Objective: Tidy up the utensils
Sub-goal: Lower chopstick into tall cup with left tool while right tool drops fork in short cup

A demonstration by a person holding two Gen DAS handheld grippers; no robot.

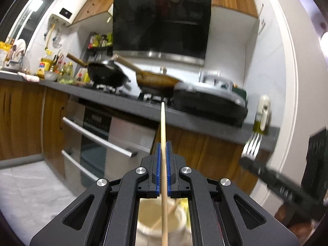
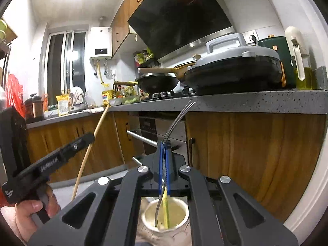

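Observation:
My left gripper [image 1: 163,145] is shut on a wooden chopstick [image 1: 163,123] that points up and forward, its lower end running down toward a cream cup [image 1: 176,223] seen below the gripper. My right gripper [image 2: 164,145] is shut on a metal fork [image 2: 178,116], tines up; its handle hangs down into the cream cup [image 2: 184,215], beside a yellow-green stick [image 2: 166,211]. The fork [image 1: 252,145] and right gripper [image 1: 246,161] show blurred at the right of the left wrist view. The left gripper [image 2: 90,138] and chopstick [image 2: 98,125] show at the left of the right wrist view.
A grey kitchen counter [image 2: 246,102] runs ahead with a black wok [image 2: 157,84], a lidded pan [image 2: 233,78], an oil bottle [image 2: 303,78] and bottles [image 2: 121,92]. Wooden cabinets [image 2: 256,153] and an oven [image 2: 151,127] lie below it, a range hood [image 2: 180,16] above.

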